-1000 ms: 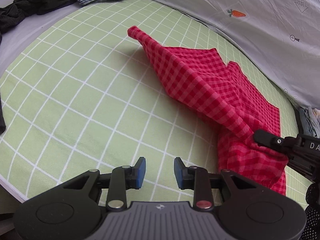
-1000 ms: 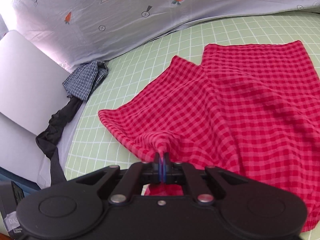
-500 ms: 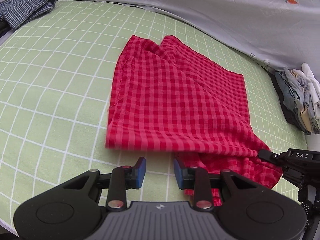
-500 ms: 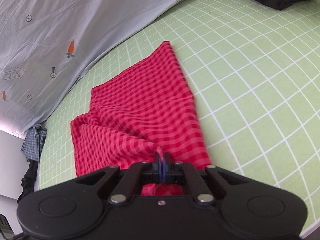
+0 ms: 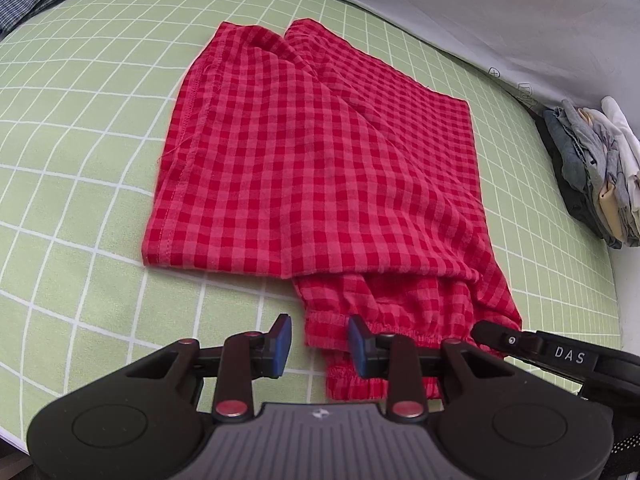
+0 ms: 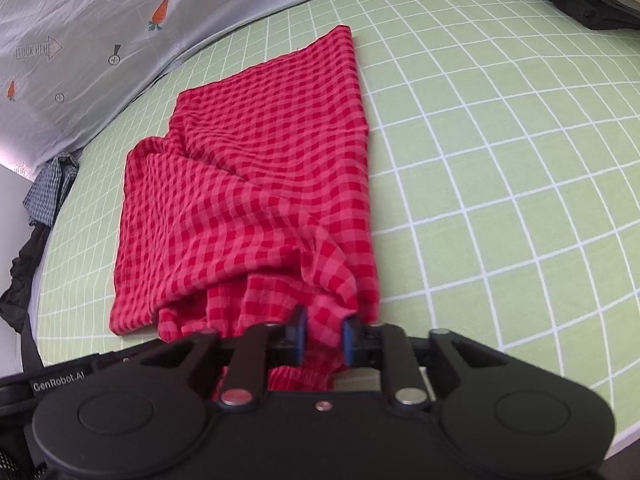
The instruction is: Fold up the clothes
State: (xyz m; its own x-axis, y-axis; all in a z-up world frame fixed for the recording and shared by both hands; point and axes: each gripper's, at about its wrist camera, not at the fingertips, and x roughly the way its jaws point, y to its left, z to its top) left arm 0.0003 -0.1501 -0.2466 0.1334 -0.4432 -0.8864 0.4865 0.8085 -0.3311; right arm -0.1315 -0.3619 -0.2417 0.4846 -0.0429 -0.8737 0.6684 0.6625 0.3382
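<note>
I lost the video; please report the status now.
Left gripper open, right gripper open. Red checked shorts folded on green sheet. Nothing in the way.

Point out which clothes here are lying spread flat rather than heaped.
The red checked shorts, flat on the green sheet; the blue checked garment and the stacked pile are heaped at the edges.

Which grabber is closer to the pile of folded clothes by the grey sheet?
The right gripper. It sits at the red checked shorts' waistband corner on the pile's side. The left gripper is at the opposite waistband corner, farther away.
</note>
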